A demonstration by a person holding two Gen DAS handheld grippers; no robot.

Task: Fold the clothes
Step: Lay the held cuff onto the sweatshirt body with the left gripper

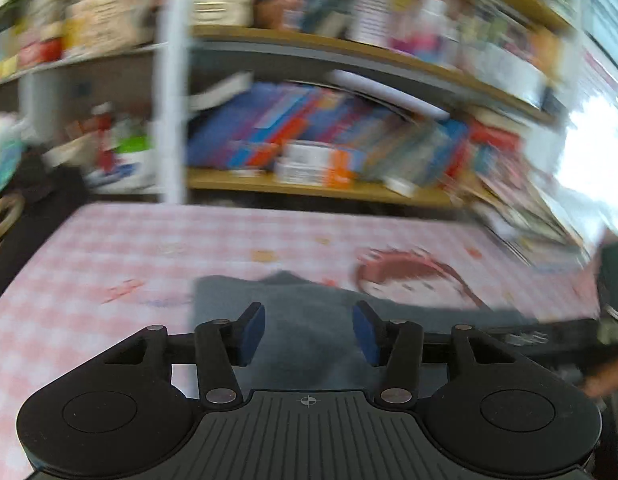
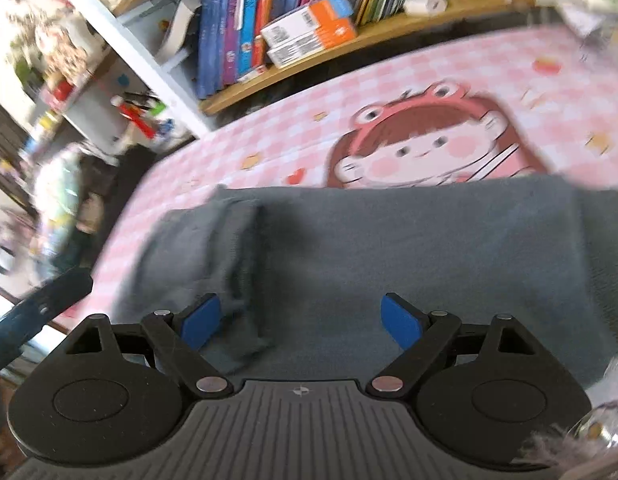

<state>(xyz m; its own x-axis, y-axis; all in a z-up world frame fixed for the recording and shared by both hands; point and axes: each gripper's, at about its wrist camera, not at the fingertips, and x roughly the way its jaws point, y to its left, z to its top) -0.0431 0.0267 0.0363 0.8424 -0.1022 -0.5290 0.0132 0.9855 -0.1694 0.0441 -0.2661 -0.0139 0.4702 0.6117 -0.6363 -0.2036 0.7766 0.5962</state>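
A grey knitted garment [image 2: 389,248] lies flat on the worktop [image 2: 269,136], which is covered w/ a pink checked cloth, a cartoon girl print just beyond the garment. Its left edge is already turned inward. Left gripper [image 1: 308,330] hovers above the fabric, fingers partly apart & empty. Right gripper [image 2: 301,322] hovers too, fingers wide, nothing held. Good next move, probably: pinch an edge cleanly, lift and lay it over evenly. Bookshelf [image 2: 293,64] sits behind the worktop; nothing blocks the fold.
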